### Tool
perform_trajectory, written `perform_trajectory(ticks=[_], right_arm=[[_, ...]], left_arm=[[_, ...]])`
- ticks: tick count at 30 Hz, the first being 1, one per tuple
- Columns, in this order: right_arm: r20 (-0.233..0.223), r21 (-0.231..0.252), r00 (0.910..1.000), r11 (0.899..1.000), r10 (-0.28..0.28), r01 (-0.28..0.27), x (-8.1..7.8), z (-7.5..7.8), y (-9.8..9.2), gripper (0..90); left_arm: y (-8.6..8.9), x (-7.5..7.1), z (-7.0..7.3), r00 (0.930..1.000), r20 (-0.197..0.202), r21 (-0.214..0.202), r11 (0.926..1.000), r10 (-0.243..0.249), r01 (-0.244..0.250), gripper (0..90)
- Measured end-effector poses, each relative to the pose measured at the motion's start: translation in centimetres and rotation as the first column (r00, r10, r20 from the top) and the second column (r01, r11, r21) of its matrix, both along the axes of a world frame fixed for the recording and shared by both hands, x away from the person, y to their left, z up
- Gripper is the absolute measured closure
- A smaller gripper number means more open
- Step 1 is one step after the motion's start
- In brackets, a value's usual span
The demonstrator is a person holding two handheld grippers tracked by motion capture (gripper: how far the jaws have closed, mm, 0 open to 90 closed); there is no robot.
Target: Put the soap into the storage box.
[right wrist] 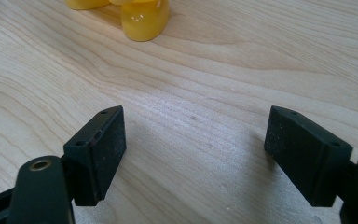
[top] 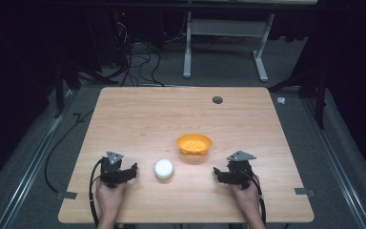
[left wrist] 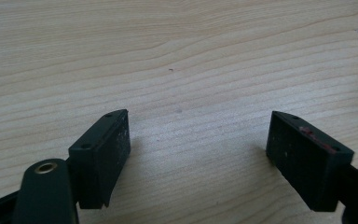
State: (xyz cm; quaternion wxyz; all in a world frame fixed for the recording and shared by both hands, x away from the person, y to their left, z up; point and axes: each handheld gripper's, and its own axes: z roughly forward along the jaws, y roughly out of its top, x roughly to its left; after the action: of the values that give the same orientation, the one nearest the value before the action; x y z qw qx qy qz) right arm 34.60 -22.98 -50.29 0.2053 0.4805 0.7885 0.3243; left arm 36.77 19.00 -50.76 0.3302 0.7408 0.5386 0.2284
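An orange-yellow bowl (top: 194, 143) sits on the wooden table (top: 171, 114) a little right of centre. A small white round object (top: 164, 169) lies just left and nearer of it. My left gripper (top: 132, 171) rests on the table to the left of the white object, jaws wide apart over bare wood (left wrist: 198, 149). My right gripper (top: 217, 173) rests to the right, below the bowl, also open with nothing between its jaws (right wrist: 193, 154). The bowl's yellow foot (right wrist: 142, 18) shows at the top of the right gripper view.
A small grey round grommet (top: 217, 99) sits near the table's far edge. Tape marks (top: 305, 192) lie at the near corners. Beyond the table stand a white frame (top: 226, 43) and floor cables (top: 138, 62).
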Motion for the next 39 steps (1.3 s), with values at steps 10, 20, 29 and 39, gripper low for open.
perform_trajectory(ticks=[10, 20, 29, 39], right_arm=[[0.000, 0.000, 1.0000, 1.000, 0.000, 0.000, 0.0, 0.0, 0.0, 21.5], [0.002, 0.001, 1.0000, 1.000, 0.000, 0.000, 0.0, 0.0, 0.0, 21.5], [0.002, 0.001, 1.0000, 1.000, 0.000, 0.000, 0.0, 0.0, 0.0, 21.5], [0.002, 0.004, 1.0000, 1.000, 0.000, 0.000, 0.0, 0.0, 0.0, 21.5]], left_arm=[[0.0, 0.0, 0.0, 1.0000, -0.001, 0.002, 1.0000, -0.002, 0.002, 22.0], [0.0, 0.0, 0.0, 1.0000, 0.001, -0.004, 1.0000, -0.003, 0.003, 21.3], [0.1, -0.2, 0.3, 0.9998, 0.008, -0.017, 0.9997, -0.016, 0.016, 21.3], [-0.1, -0.7, 1.4, 0.9985, 0.031, -0.060, 0.9970, -0.046, 0.047, 20.9]])
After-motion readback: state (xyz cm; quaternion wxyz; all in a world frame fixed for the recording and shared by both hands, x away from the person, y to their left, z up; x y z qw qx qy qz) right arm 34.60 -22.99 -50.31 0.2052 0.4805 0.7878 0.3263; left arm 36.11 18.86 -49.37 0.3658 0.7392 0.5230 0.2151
